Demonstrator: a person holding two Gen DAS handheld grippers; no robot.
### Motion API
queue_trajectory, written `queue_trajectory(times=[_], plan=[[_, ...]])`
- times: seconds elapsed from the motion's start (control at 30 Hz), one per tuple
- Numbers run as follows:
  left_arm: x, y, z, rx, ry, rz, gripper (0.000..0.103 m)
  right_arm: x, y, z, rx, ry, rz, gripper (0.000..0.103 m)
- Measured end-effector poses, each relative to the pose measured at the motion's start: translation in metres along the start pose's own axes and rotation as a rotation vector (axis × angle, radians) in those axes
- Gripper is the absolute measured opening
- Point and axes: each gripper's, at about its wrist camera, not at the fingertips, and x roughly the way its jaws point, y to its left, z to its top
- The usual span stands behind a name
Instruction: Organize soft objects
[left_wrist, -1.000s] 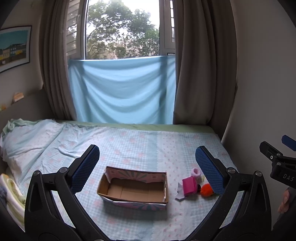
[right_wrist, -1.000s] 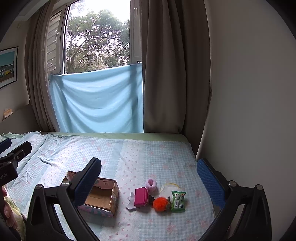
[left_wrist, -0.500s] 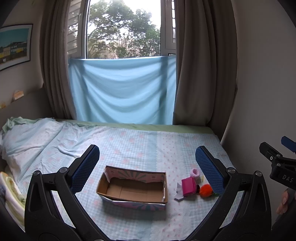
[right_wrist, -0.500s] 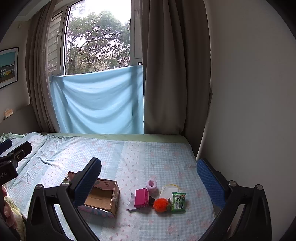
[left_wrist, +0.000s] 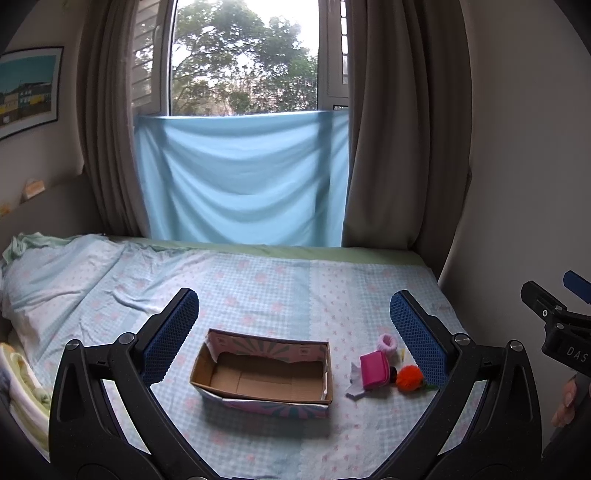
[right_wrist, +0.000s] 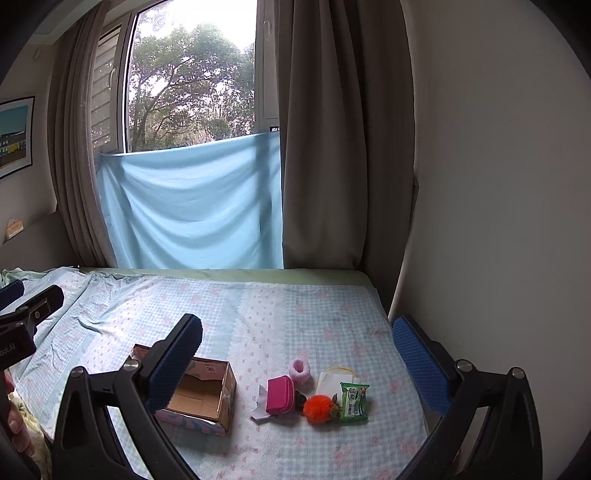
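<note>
An open, empty cardboard box (left_wrist: 262, 376) (right_wrist: 201, 395) sits on the bed. Right of it lie a magenta pouch (left_wrist: 375, 369) (right_wrist: 280, 393), a pink fluffy ring (left_wrist: 388, 342) (right_wrist: 299, 368), an orange pompom (left_wrist: 409, 378) (right_wrist: 319, 408), a green tissue packet (right_wrist: 354, 401) and a white paper piece (right_wrist: 330, 382). My left gripper (left_wrist: 295, 328) is open and empty, held above and short of the box. My right gripper (right_wrist: 297, 350) is open and empty, held above and short of the small items.
The bed has a light blue checked sheet (left_wrist: 258, 288). A wall (right_wrist: 498, 221) runs along its right edge. Curtains (left_wrist: 402, 147) and a hanging blue cloth (left_wrist: 240, 177) stand at the far end. Rumpled bedding (left_wrist: 37, 280) lies left.
Both views have shifted only slightly; the scene sits a little lower and nearer. The objects have not moved, and both grippers stay open.
</note>
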Motion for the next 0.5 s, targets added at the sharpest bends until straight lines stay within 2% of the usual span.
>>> queue_trajectory(times=[0.5], plan=[[0.0031,0.0049,0.0007,-0.006,0.010,-0.009,0.103,0.0030,0.0028,0.0028,0.006,0.004,-0.007,0.103]])
